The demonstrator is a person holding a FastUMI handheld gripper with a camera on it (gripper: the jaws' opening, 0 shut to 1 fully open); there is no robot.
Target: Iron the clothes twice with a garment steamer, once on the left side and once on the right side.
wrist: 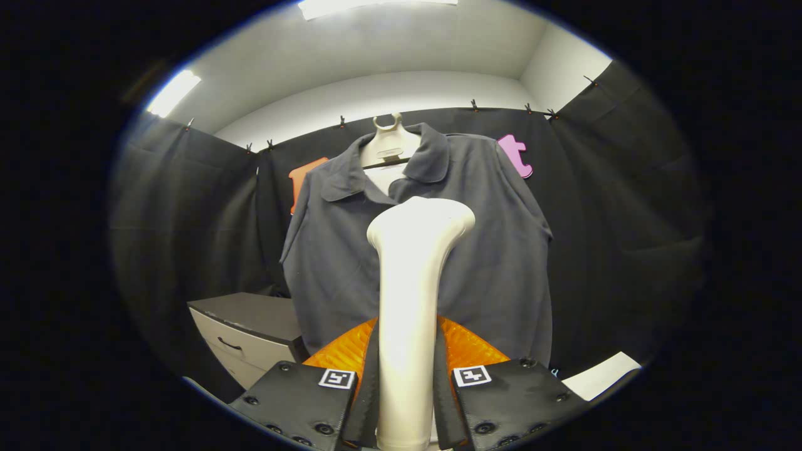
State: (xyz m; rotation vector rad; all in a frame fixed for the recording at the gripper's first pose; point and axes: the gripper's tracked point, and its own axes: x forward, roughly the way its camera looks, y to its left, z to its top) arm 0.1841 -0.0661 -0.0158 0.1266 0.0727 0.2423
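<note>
A dark grey collared shirt [489, 250] hangs on a pale hanger [390, 141] against the booth's black wall, straight ahead of me. My gripper [407, 376] is shut on the handle of a cream garment steamer [413, 294], which stands upright between the two fingers. The steamer's flared head [421, 222] reaches up to the shirt's chest, a little left of the middle, just below the collar. I cannot tell whether the head touches the cloth. The steamer hides the middle strip of the shirt front.
A grey cabinet [247, 332] with drawers stands low to the left of the shirt. A white surface [604, 374] shows low to the right. Black cloth hangs behind and on both sides.
</note>
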